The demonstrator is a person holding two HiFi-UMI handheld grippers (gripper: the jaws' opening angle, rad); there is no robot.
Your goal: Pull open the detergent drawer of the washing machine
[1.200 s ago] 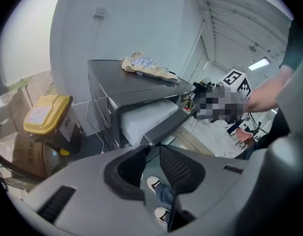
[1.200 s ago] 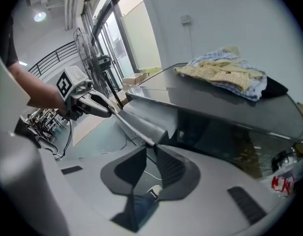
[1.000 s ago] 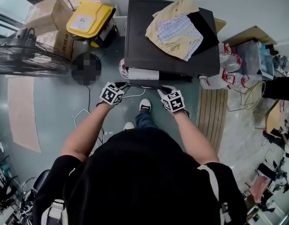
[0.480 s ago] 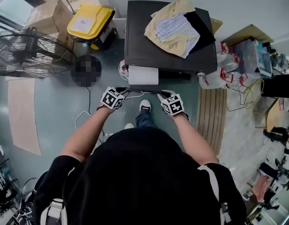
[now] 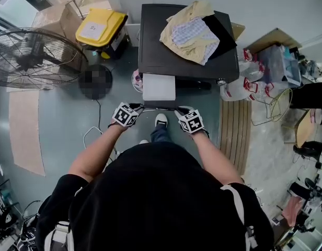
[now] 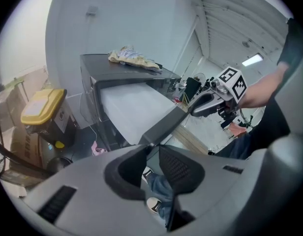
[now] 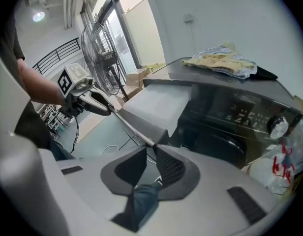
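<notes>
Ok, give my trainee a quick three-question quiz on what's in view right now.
1. True or false: the drawer stands partly pulled out of the washer.
2. What lies on top of the washer? A) clothes B) a bucket C) books
3. Of the left claw and the right claw, which is shut on the drawer's front edge?

Key: 1 true; 2 A; 3 both.
</notes>
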